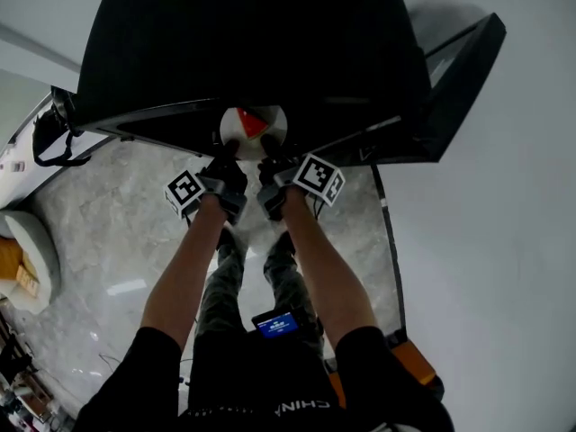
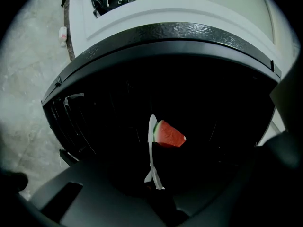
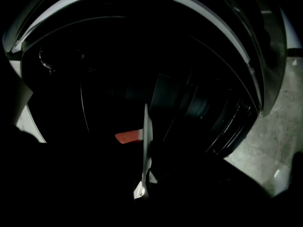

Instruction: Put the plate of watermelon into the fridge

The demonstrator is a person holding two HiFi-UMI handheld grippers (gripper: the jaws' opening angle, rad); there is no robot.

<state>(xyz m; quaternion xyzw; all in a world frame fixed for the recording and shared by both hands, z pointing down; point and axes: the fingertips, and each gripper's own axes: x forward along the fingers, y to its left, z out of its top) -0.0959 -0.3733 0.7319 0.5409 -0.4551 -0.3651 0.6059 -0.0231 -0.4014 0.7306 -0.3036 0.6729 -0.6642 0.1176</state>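
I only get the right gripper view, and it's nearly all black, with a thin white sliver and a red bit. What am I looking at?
Observer: The sliver is a round white plate seen edge-on. The head view shows it from above.
Operator: And the red bit?
Observer: That's a watermelon wedge lying on the plate. The left gripper view shows its green rind.
Operator: Is only my gripper holding it?
Observer: No. In the head view the left gripper and the right gripper each grip the plate's near rim, side by side, in front of the fridge.
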